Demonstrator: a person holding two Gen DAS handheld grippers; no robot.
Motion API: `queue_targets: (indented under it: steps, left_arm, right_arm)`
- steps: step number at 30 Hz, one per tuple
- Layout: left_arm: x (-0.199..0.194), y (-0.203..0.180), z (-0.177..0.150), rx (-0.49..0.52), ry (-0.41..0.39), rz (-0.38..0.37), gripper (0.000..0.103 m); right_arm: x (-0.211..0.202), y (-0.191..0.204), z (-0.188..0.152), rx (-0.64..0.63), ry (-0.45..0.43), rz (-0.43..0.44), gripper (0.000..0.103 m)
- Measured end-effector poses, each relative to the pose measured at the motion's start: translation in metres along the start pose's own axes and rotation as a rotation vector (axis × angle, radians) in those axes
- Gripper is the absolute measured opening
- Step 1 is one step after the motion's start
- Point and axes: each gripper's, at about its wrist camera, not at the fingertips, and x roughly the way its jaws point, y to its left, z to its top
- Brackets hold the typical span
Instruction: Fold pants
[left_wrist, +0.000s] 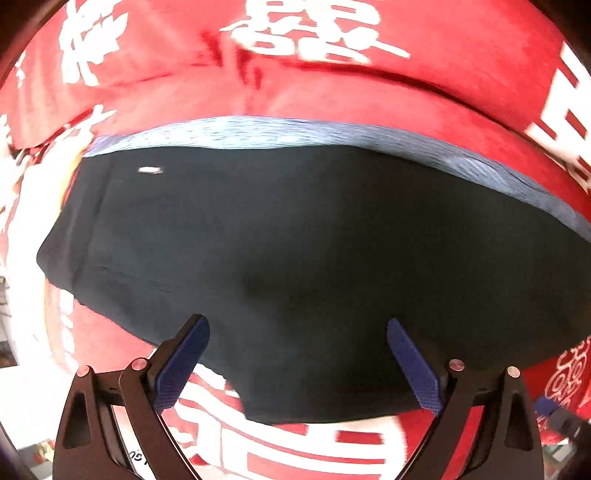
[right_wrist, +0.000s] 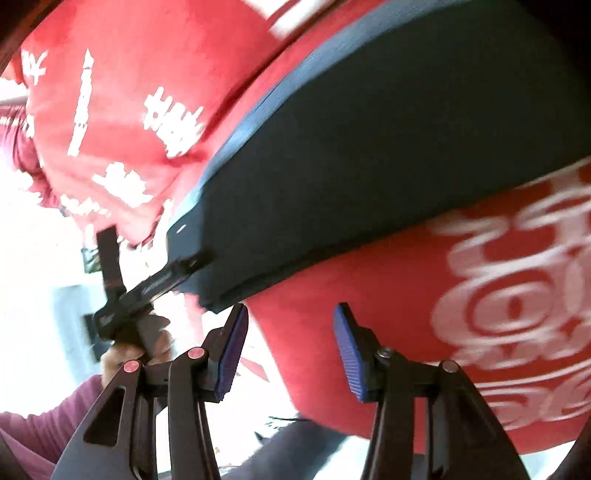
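Dark navy pants (left_wrist: 295, 240) lie folded flat on a red cloth with white characters (left_wrist: 332, 81). A lighter blue layer edge (left_wrist: 295, 131) shows along their far side. My left gripper (left_wrist: 298, 325) is open and empty, its blue pads over the near edge of the pants. In the right wrist view the pants (right_wrist: 388, 155) form a flat dark stack. My right gripper (right_wrist: 291, 314) is open and empty, just off the stack's near corner, over the red cloth (right_wrist: 369, 332). The left gripper (right_wrist: 155, 284) also shows there, touching the stack's corner.
The red cloth covers the whole surface and drops off at the left edge (left_wrist: 55, 325). A hand and maroon sleeve (right_wrist: 55, 406) hold the left gripper. Bright floor and clutter lie beyond the table edge (right_wrist: 44, 258).
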Motion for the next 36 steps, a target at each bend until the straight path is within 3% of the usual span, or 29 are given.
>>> queue_targets:
  steps: [4, 9, 13, 24, 25, 26, 30, 32, 34, 36]
  left_arm:
    - [0.007, 0.036, 0.002, 0.003, -0.030, 0.019, 0.098]
    - [0.032, 0.072, 0.019, 0.050, -0.046, 0.024, 0.098]
    - [0.055, 0.097, 0.021, 0.067, 0.007, -0.022, 0.098]
    - [0.063, 0.104, 0.010, 0.158, -0.032, -0.103, 0.101]
    - [0.061, 0.103, 0.007, 0.170, -0.031, -0.105, 0.101]
    - [0.058, 0.102, 0.005, 0.180, -0.030, -0.109, 0.101]
    - [0.051, 0.107, -0.004, 0.208, -0.034, -0.134, 0.101]
    - [0.057, 0.106, -0.012, 0.239, -0.028, -0.112, 0.101]
    - [0.057, 0.100, -0.020, 0.284, -0.071, -0.073, 0.101]
    - [0.056, 0.100, -0.021, 0.275, -0.074, -0.071, 0.101]
  right_arm:
    - [0.055, 0.033, -0.003, -0.020, 0.049, 0.053, 0.052]
    - [0.095, 0.055, -0.005, -0.017, 0.055, 0.084, 0.052]
    - [0.123, 0.061, -0.007, 0.032, 0.029, 0.118, 0.052]
    - [0.153, 0.072, -0.002, 0.132, -0.029, 0.160, 0.052]
    - [0.154, 0.075, 0.001, 0.131, -0.028, 0.143, 0.038]
    - [0.153, 0.080, 0.004, 0.110, -0.034, 0.094, 0.011]
    - [0.139, 0.105, -0.006, -0.005, -0.061, 0.013, 0.010]
    - [0.141, 0.105, -0.020, -0.044, -0.053, -0.059, 0.009]
    - [0.152, 0.091, -0.031, -0.034, -0.028, -0.128, 0.008]
    - [0.151, 0.085, -0.036, -0.021, -0.037, -0.099, 0.008]
